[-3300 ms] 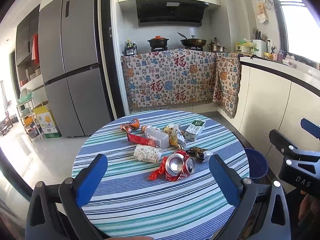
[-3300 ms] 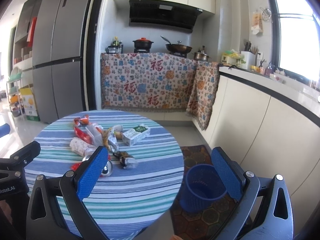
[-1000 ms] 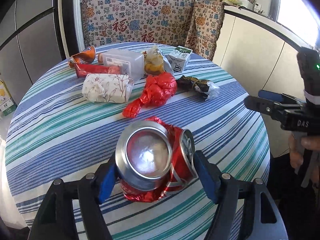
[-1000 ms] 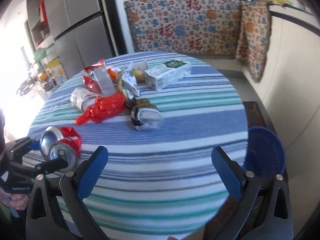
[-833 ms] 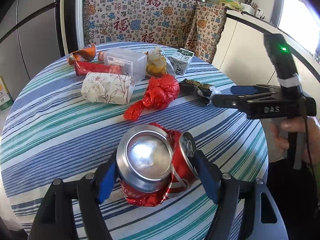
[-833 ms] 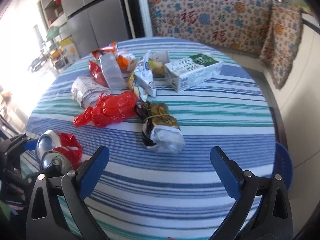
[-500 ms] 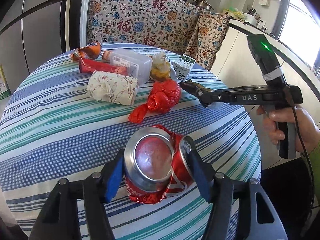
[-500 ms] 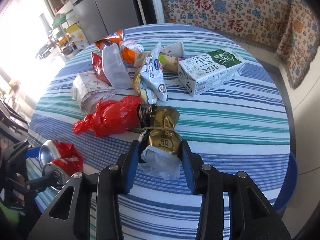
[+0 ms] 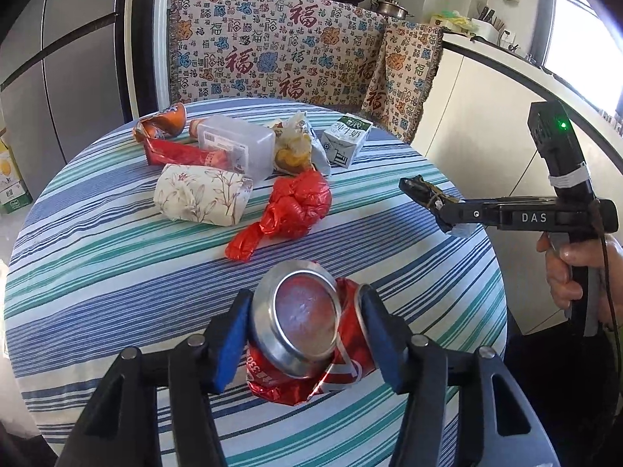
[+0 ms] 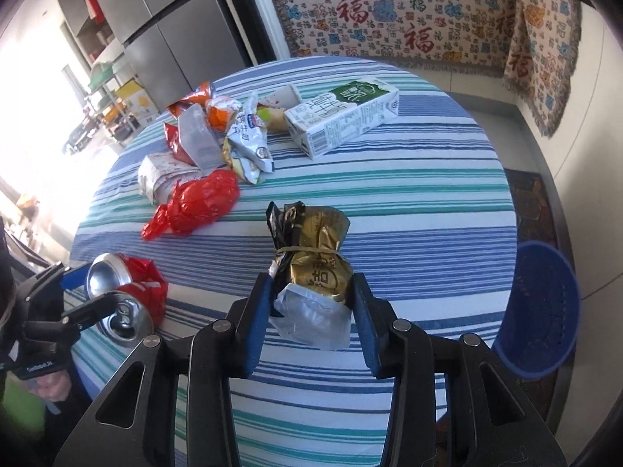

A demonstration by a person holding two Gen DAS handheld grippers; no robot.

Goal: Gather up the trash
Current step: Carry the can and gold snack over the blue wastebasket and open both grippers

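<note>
My left gripper (image 9: 301, 334) is shut on a crushed red soda can (image 9: 307, 330) just above the round striped table (image 9: 117, 264); the can also shows in the right wrist view (image 10: 124, 292). My right gripper (image 10: 311, 303) is shut on a gold and black snack bag (image 10: 315, 260) lifted slightly over the table's right side; in the left wrist view the bag's tip (image 9: 418, 186) sticks out past its fingers. Left on the table are a red plastic bag (image 9: 292, 206), a floral tissue pack (image 9: 200, 198), a milk carton (image 10: 342, 114), a clear plastic box (image 9: 237, 148) and several wrappers (image 10: 245, 140).
A blue trash bin (image 10: 545, 307) stands on the floor right of the table, beside a dark mat. White cabinets (image 9: 486, 116) run along the right. A patterned cloth (image 9: 292, 46) covers the counter behind, and a grey fridge (image 9: 70, 58) stands at the left.
The right gripper moved in over the gold snack bag, closed on it and raised it a little. The left gripper keeps hold of the can and has drawn it slightly back.
</note>
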